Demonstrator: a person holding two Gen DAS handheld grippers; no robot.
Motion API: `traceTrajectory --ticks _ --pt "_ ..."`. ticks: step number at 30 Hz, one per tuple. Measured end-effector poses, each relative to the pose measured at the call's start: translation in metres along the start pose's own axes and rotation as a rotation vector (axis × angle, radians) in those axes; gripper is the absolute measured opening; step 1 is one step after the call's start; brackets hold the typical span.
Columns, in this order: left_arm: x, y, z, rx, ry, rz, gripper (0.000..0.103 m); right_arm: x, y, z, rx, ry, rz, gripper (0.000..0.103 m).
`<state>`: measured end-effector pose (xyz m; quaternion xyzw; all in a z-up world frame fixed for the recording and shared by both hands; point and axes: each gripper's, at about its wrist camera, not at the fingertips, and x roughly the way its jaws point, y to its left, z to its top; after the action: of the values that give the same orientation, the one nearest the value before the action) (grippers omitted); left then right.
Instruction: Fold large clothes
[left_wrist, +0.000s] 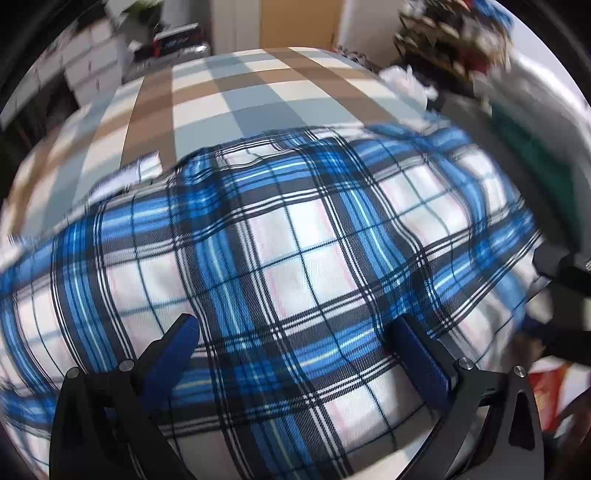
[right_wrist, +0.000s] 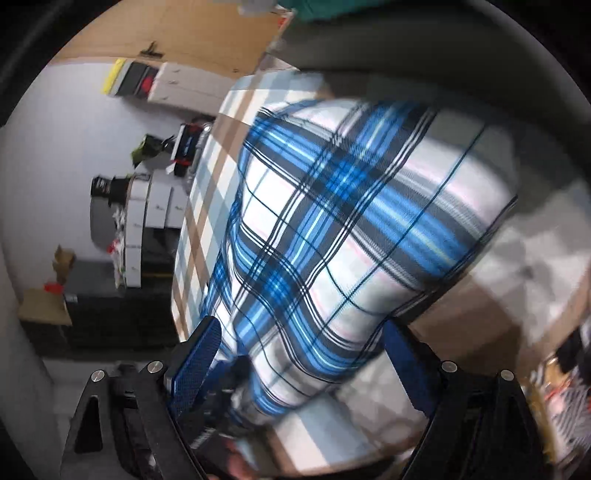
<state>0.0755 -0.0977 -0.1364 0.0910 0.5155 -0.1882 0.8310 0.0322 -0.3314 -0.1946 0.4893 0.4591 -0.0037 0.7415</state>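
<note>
Left wrist view: a blue plaid shirt (left_wrist: 295, 240) fills the middle and lower frame, lying on a checked bedcover (left_wrist: 236, 85) whose bare part shows across the top. The left gripper (left_wrist: 295, 328) sits low in the frame, jaws spread wide, nothing between them; whether the fingers touch the cloth I cannot tell. A white inner edge of the shirt peeks out at middle left. At the right edge a dark piece of the other tool shows.

Right wrist view: the shirt (right_wrist: 332, 221) runs from the upper centre down to the lower centre, bedcover (right_wrist: 207, 206) to its left and lower right. The right gripper (right_wrist: 299, 332) is also spread open, the shirt's lower end lying between its fingers, not pinched.

Judgement: the shirt looks spread out with wrinkles along its far edge. I cannot make out a finished fold. Both tools released, so most folding appears left to do. Clutter (left_wrist: 454, 33) at upper right looks unrelated.
</note>
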Motion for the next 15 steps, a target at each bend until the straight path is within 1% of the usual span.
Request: traceTrajectory --ticks 1,2,4,5,8,9,10,11,12,13,15 --pt "0.001 -0.005 -0.002 0.031 0.000 0.030 0.103 0.000 0.006 -0.001 -0.034 -0.005 -0.032 0.090" --pt "-0.001 -0.006 -0.005 0.032 -0.008 0.036 0.103 0.001 0.011 -0.005 -0.069 -0.003 -0.067 0.090" --pt "-0.002 -0.003 -0.003 0.020 0.015 0.023 0.102 0.002 0.016 -0.006 -0.098 0.010 -0.111 0.090" --pt "-0.001 -0.003 -0.001 0.020 0.019 0.017 0.102 0.001 0.015 -0.007 -0.098 0.017 -0.117 0.090" --pt "-0.002 -0.003 0.000 0.025 0.027 -0.003 0.102 -0.001 0.009 -0.005 -0.083 0.038 -0.117 0.091" --pt "0.000 -0.003 0.002 0.027 0.027 -0.009 0.102 -0.001 0.009 -0.003 -0.080 0.050 -0.119 0.092" --pt "-0.001 -0.002 0.001 0.027 0.028 -0.018 0.102 0.002 0.011 0.001 -0.080 0.067 -0.123 0.095" --pt "0.000 -0.002 0.001 0.026 0.028 -0.024 0.102 0.005 0.012 0.002 -0.080 0.080 -0.112 0.097" --pt "0.001 0.000 0.003 0.024 0.029 -0.031 0.102 0.008 0.014 0.005 -0.080 0.085 -0.104 0.102" --pt "0.001 0.001 0.003 0.019 0.029 -0.040 0.102 0.011 0.016 0.005 -0.075 0.080 -0.083 0.102" --pt "0.001 0.005 0.004 0.009 0.026 -0.067 0.102 0.018 0.022 0.005 -0.077 0.100 -0.044 0.102"
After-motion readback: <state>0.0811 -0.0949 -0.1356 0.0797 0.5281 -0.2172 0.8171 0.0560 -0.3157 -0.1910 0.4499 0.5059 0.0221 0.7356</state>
